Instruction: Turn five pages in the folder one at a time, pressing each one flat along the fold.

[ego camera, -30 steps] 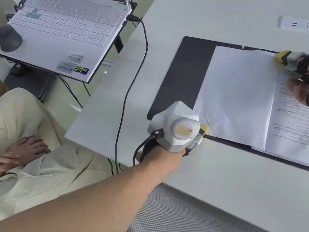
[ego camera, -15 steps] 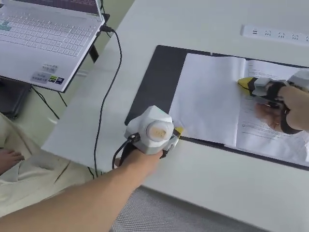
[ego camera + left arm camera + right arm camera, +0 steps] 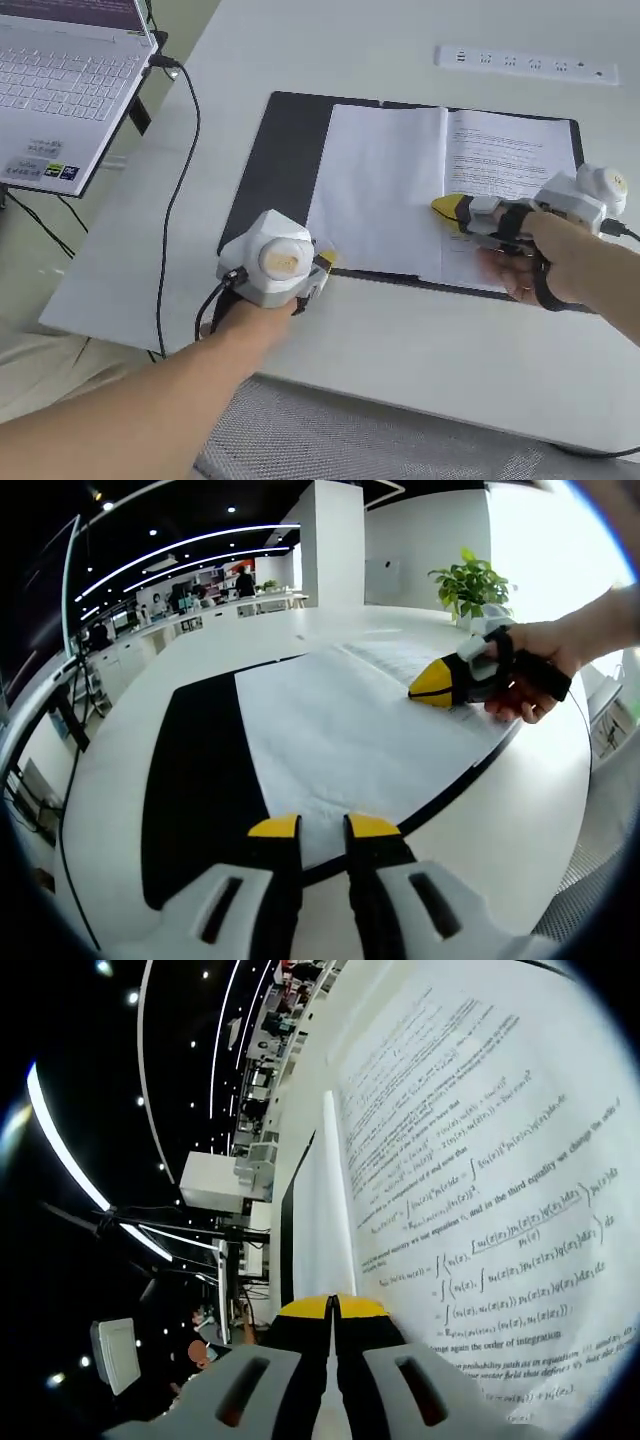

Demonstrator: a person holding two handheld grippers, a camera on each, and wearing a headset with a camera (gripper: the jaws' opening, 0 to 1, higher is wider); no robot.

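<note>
Folder (image 3: 275,160) lies open on the white table (image 3: 420,350). Your right gripper (image 3: 447,207) has its jaws pressed together, tip down at the fold between blank page (image 3: 375,190) and printed page (image 3: 510,150). Your left gripper (image 3: 323,827) sits at the blank page's near edge, jaws a narrow gap apart. Whether it touches the paper is unclear.

folder (image 3: 270,170) black | page (image 3: 380,190) white | right gripper (image 3: 447,208) tips yellow
</note>
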